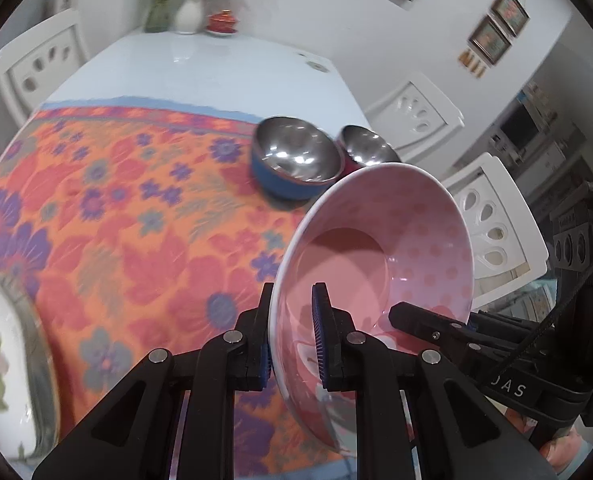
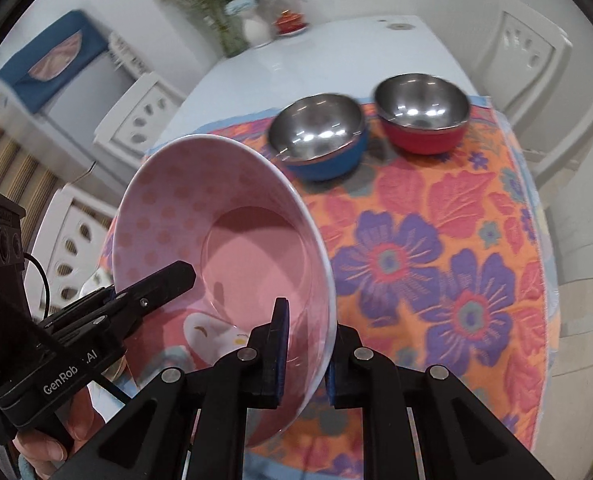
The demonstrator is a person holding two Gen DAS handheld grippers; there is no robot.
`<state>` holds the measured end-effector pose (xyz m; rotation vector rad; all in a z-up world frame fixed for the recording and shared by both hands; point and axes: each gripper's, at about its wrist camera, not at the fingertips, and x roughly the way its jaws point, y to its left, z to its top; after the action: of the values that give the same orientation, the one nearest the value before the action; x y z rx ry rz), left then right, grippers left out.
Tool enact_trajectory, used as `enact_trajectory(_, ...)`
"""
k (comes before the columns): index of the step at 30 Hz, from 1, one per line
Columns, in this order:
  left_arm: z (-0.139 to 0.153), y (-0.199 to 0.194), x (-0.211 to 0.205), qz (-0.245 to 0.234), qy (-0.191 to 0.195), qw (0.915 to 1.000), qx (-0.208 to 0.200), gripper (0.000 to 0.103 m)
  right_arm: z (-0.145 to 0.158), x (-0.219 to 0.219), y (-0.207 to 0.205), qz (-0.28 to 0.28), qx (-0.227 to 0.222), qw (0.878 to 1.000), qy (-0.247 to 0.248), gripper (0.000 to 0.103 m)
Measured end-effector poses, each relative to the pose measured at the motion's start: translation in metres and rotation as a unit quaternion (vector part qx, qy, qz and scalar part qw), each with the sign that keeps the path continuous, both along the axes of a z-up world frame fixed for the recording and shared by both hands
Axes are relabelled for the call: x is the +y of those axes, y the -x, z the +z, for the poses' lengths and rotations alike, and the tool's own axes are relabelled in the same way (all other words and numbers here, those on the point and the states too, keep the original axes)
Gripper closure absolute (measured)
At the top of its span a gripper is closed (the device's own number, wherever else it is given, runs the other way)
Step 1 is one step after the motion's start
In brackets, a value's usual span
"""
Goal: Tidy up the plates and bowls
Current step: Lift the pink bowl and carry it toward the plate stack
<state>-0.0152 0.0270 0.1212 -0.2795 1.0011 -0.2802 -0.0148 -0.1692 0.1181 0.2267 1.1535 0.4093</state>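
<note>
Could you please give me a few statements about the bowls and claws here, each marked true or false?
1. Both claws grip the pink bowl by its rim. True: left claw, right claw.
2. The pink bowl sits flat on the cloth. False: it is held tilted above it.
3. The blue bowl and red bowl stand side by side. True.
4. The blue bowl holds food. False: its steel inside is empty.
5. A vase stands at the table's far end. True.
</note>
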Motion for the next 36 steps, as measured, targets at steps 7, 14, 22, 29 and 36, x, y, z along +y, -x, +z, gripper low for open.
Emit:
enact_trajectory(7, -0.009, 0.027, 0.030, 0.030, 0.008, 0.9993, 0.021, 0.089, -0.008, 0.031, 0.022, 0.036, 0.022, 0.999, 0.010, 0.087)
enact_trajectory(14, -0.030, 0.043, 0.042, 0.036, 0.013, 0.9980, 0.051, 0.089, -0.026, 0.047, 0.031, 0.053, 0.064, 0.996, 0.030, 0.086)
enact_trajectory(22, -0.053, 0.052, 0.038, 0.028, 0.018, 0.9959, 0.084, 0.089, -0.048, 0.048, 0.040, 0.052, 0.108, 0.992, 0.048, 0.086)
enact_trajectory(29, -0.062, 0.056, 0.031, 0.014, 0.006, 0.9952, 0.097, 0.089, -0.057, 0.041, 0.044, 0.045, 0.132, 0.989, 0.045, 0.086)
enact_trajectory(36, -0.073, 0.062, 0.030, 0.017, 0.002, 0.9935, 0.112, 0.088, -0.063, 0.039, 0.048, 0.046, 0.139, 0.988, 0.043, 0.086)
